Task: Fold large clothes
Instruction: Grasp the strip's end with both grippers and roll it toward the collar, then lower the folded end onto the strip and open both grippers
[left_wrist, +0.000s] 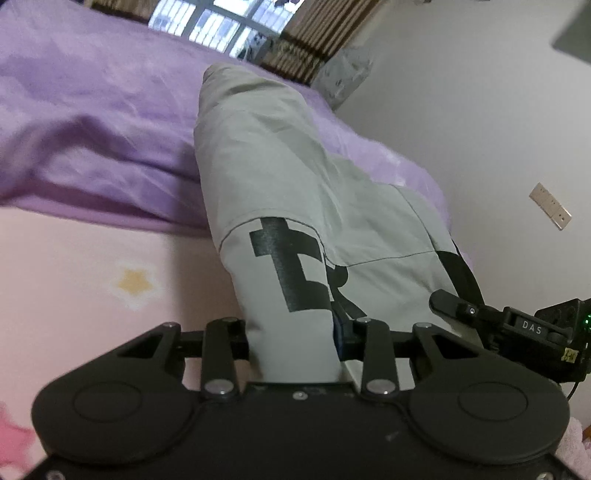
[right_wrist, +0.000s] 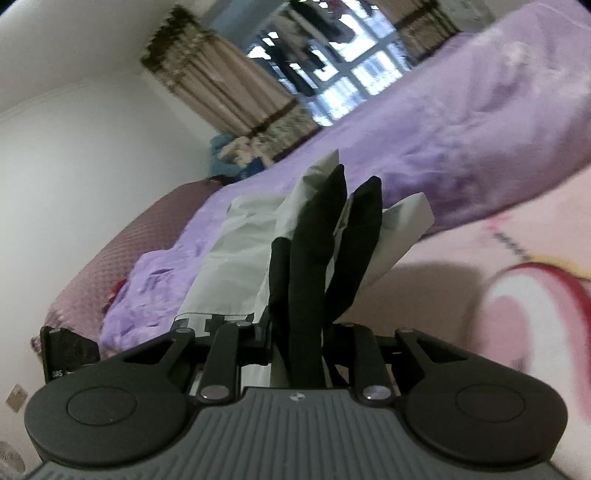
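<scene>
Both my grippers, left (left_wrist: 293, 343) and right (right_wrist: 334, 243), clamped on garment (left_wrist: 280, 177) (grey, black print); ahead of fingers it lies long, fold barely begun.

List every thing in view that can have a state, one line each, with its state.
Grey cotton garment with black block print: lifted off the bed, bunched, pinched at two spots.
Left gripper: shut on the grey garment.
Right gripper: shut on the garment's black and grey folds.
Purple fleece blanket: rumpled on the bed.
Brown patterned curtains: drawn aside from the window.
</scene>
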